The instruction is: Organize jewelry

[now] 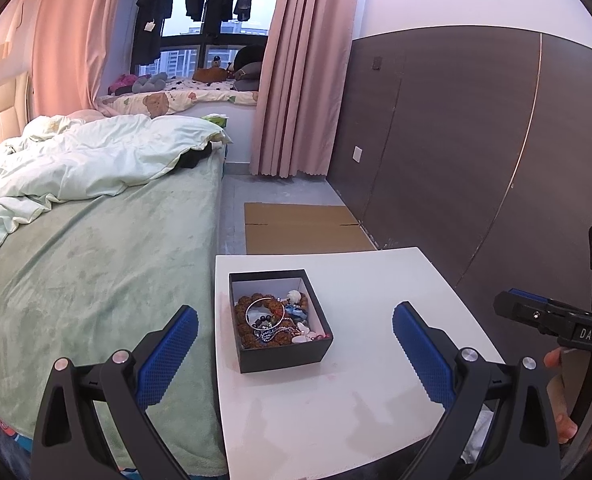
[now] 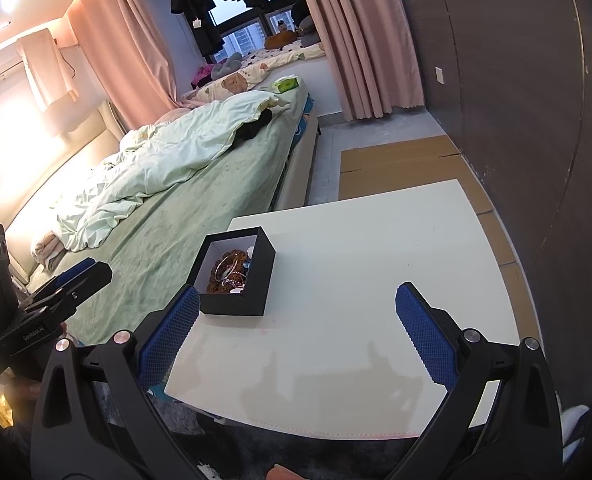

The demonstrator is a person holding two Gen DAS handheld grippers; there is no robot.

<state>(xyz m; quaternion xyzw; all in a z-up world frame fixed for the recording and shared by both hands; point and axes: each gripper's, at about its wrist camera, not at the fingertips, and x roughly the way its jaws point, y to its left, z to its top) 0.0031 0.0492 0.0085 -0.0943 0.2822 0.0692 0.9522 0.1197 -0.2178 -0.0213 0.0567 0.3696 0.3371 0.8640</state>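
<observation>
A small square black box with a white inside [image 1: 280, 320] stands on the white rectangular table [image 1: 376, 380], near its left edge and close to the bed with the green blanket [image 1: 95, 272]. The box has no lid on it and is full of jewelry: a thin silver bangle [image 1: 264, 312] lies on top of a bracelet of rough brown beads [image 1: 243, 320], and some white and pale pink pieces [image 1: 306, 332] rest in the near right corner — the smaller items are too tangled to name one by one. From the right wrist view the same box [image 2: 237, 276] shows its tall black walls, with the bangle [image 2: 227, 267] leaning inside. The left gripper [image 1: 295, 350] hangs above the near part of the table with its blue-padded fingers [image 1: 167, 356] spread wide and nothing between them; the box sits between the two fingers in this view, farther ahead. The right gripper [image 2: 298, 336] is also released, its blue fingers [image 2: 426, 338] wide apart over the bare table surface [image 2: 356, 280], to the right of the box and not touching it. In the left wrist view the right gripper [image 1: 536, 312] shows at the right edge, held by a hand [image 1: 576, 392]. A flat piece of brown cardboard [image 1: 300, 228] lies on the floor behind the table, beside the dark brown wall panel [image 1: 456, 140].
</observation>
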